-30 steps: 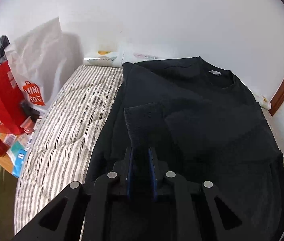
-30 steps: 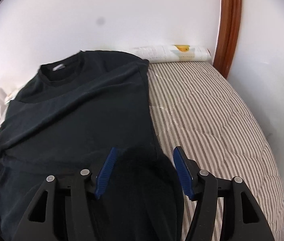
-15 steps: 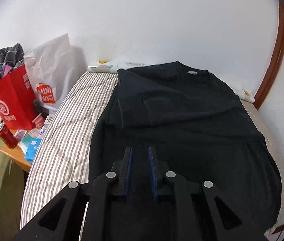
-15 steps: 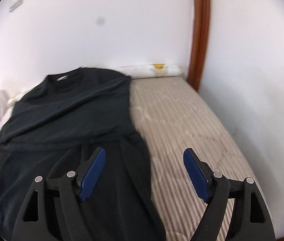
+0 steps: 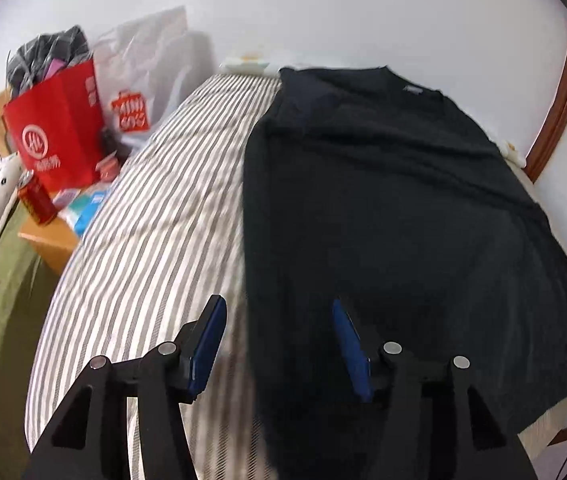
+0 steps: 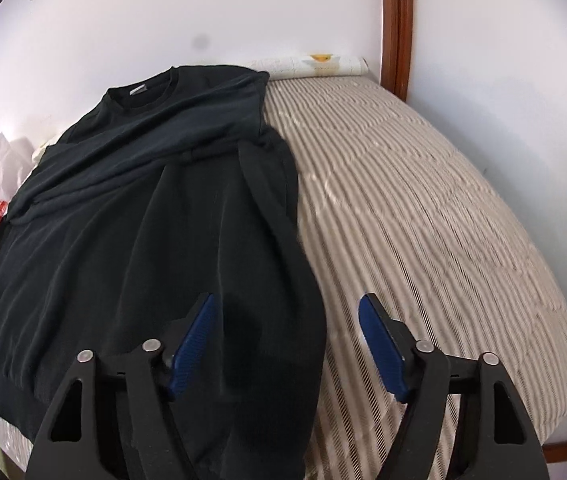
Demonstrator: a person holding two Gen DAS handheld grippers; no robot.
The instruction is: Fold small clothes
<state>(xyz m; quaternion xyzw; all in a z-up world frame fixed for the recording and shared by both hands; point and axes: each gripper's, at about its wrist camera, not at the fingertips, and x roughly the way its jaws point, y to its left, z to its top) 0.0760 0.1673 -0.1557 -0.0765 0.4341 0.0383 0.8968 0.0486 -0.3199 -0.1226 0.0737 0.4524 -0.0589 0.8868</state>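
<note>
Left wrist view, upper left: a red bag (image 5: 57, 136) holds bundled clothes (image 5: 49, 58); the left gripper (image 5: 279, 340) is opening, its jaws apart over the black sweater's (image 5: 383, 208) edge. Lower in the right wrist view, the right gripper (image 6: 287, 344) is closing, pads clear of the cloth.

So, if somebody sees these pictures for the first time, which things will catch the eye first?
First the black sweater, spread flat on the striped bed cover with its collar toward the white wall and its sleeves folded in. Next the red paper bag, standing beside the bed at the left edge of the left wrist view. Last the blue pads of the right hand-held gripper, low in its own view.
</note>
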